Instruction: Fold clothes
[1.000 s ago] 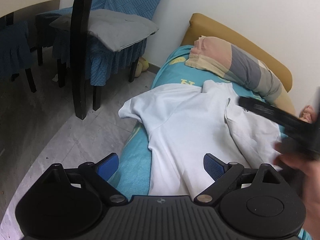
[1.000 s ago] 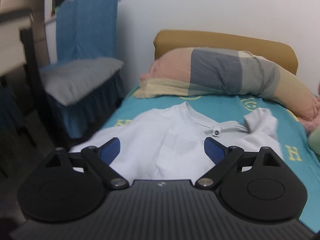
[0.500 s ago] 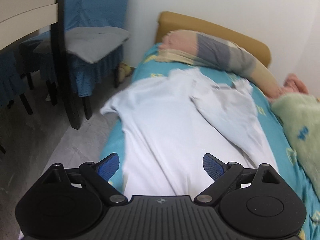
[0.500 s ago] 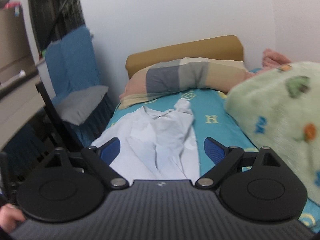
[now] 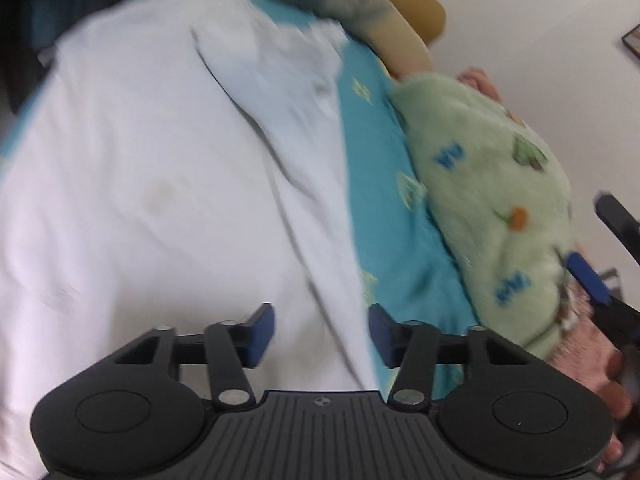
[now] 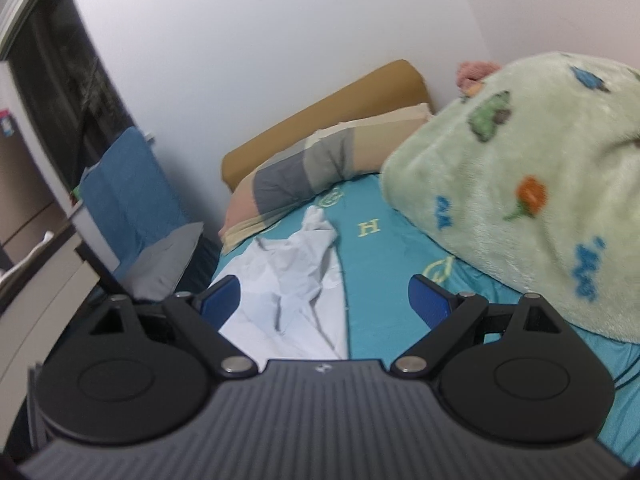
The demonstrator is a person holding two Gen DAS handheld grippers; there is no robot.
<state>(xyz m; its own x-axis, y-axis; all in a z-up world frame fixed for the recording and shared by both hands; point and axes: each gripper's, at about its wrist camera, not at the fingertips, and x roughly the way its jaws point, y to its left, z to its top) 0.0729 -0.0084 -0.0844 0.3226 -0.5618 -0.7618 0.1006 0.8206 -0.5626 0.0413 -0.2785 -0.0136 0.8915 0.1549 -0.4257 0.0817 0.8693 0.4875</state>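
In the left wrist view, blurred by motion, the left gripper [image 5: 321, 334] hangs low over the white shirt [image 5: 152, 184], its jaws part-way open with nothing between them. The shirt spreads on the teal bed [image 5: 384, 184], its long axis running from the foot edge up to the pillow [image 5: 360, 4] at the head. One side panel is laid over the body, and that folded edge runs diagonally down between the jaws, so this gripper looks the nearer one for it. A green blanket [image 5: 492, 200] heaps along the bed's far side, and the right gripper [image 5: 600, 248] and hand [image 5: 588, 356] show beyond it. In the right wrist view, the right gripper [image 6: 324, 300] is held higher and farther back, wide open and empty. The shirt [image 6: 288, 284] lies ahead and left; the blanket [image 6: 528, 184] bulks close on its right and may crowd a sideways sweep.
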